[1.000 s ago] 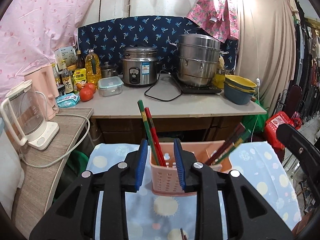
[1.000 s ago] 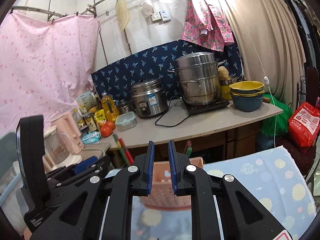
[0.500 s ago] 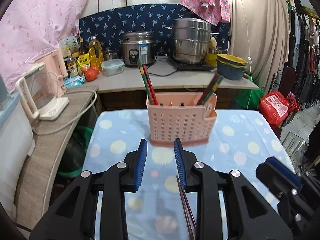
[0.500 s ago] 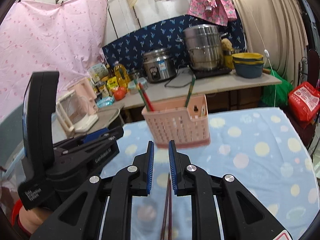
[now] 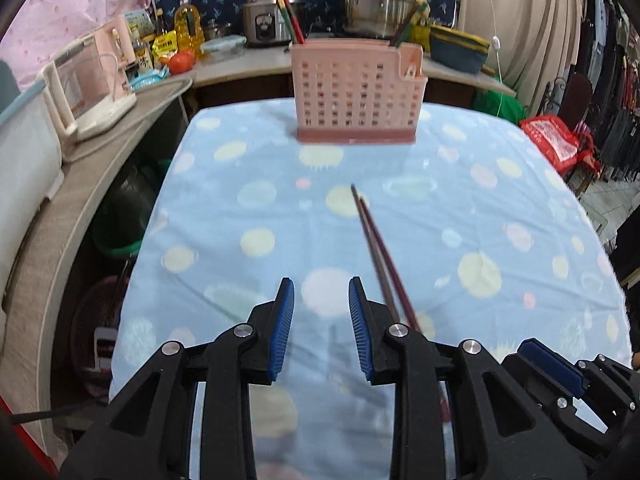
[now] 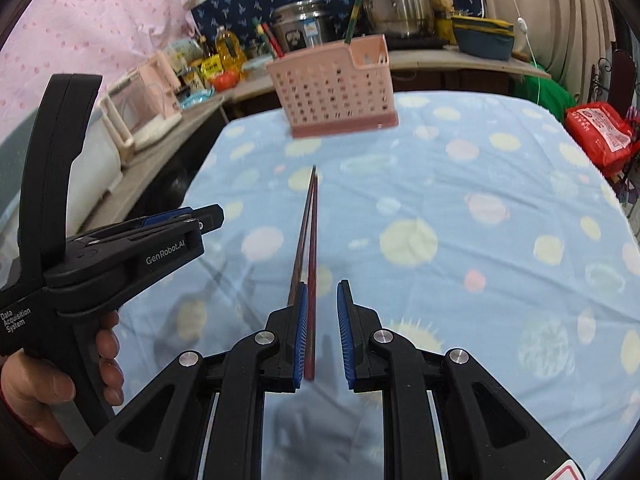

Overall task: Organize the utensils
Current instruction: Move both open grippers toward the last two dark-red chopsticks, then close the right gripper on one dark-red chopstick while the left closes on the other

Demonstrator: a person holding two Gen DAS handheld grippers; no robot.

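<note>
A pair of dark red chopsticks [image 5: 376,248] lies on the blue dotted tablecloth [image 5: 240,240], pointing at a pink perforated utensil basket [image 5: 356,92] at the table's far edge. The basket holds several chopsticks upright. My left gripper [image 5: 321,322] is open and empty, just left of the lying pair. In the right wrist view the pair [image 6: 310,232] runs between the fingers of my right gripper [image 6: 322,326], close along the left pad; the jaws stand apart. The basket [image 6: 336,88] stands ahead. The left gripper body [image 6: 112,248] is at the left.
Behind the table a counter [image 5: 256,64] carries a rice cooker, steel pots, bowls, bottles and tomatoes. A side shelf [image 5: 80,184] with a pink kettle runs along the left. A red bag [image 5: 556,144] sits on the floor to the right.
Both grippers have pulled back from the basket and tilted down toward the table. The lying chopsticks have come into view, and the right gripper's jaws have opened around them.
</note>
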